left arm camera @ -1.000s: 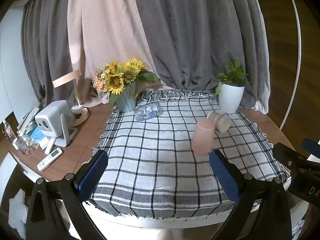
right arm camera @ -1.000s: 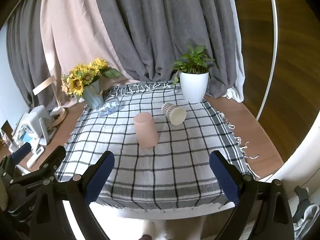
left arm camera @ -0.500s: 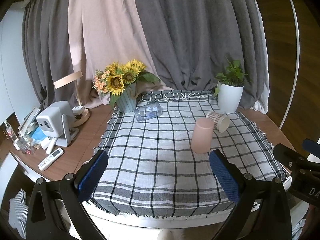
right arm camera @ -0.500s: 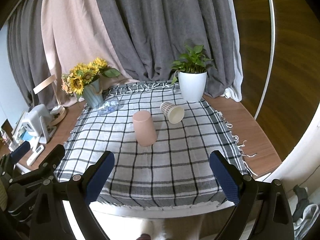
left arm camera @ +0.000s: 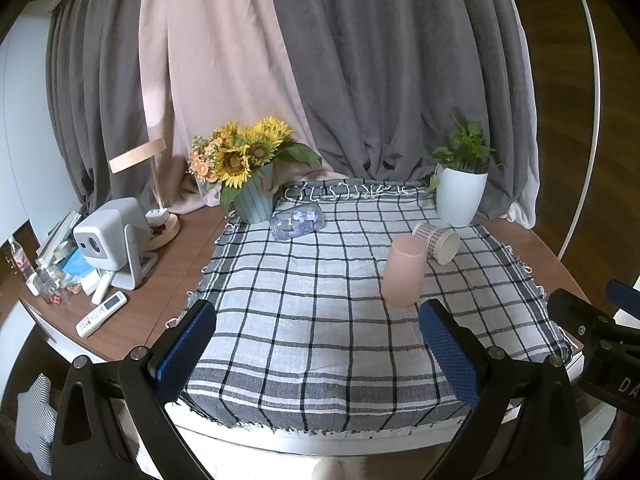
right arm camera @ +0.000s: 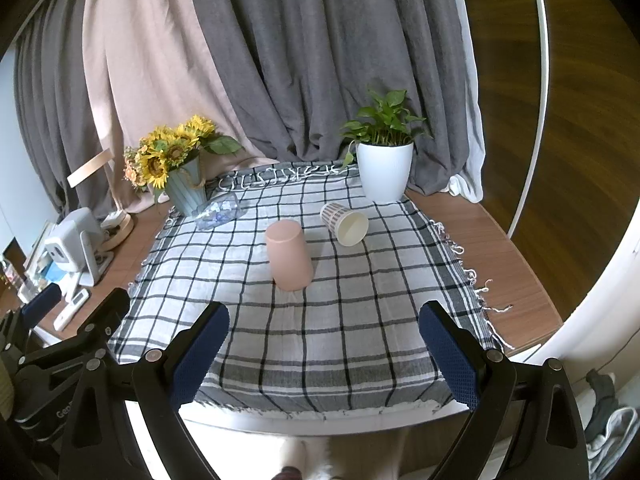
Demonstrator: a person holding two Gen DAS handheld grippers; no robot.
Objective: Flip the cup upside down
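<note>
While the left hand-held gripper (left arm camera: 316, 348) gapes wide and empty, pink cup (left arm camera: 403, 271) stands upside down on the checked cloth (left arm camera: 304, 300) | right hand-held gripper (right arm camera: 324, 350) wide, empty; paper cup (right arm camera: 345, 224) on its side just behind pink cup (right arm camera: 289, 255).

Left claw (left arm camera: 316, 354) level, jaws spread wide, nothing between blue pads (left arm camera: 186, 350). Right claw (right arm camera: 324, 354) likewise wide, empty, just beside left one. Both point forward, side by side.
</note>
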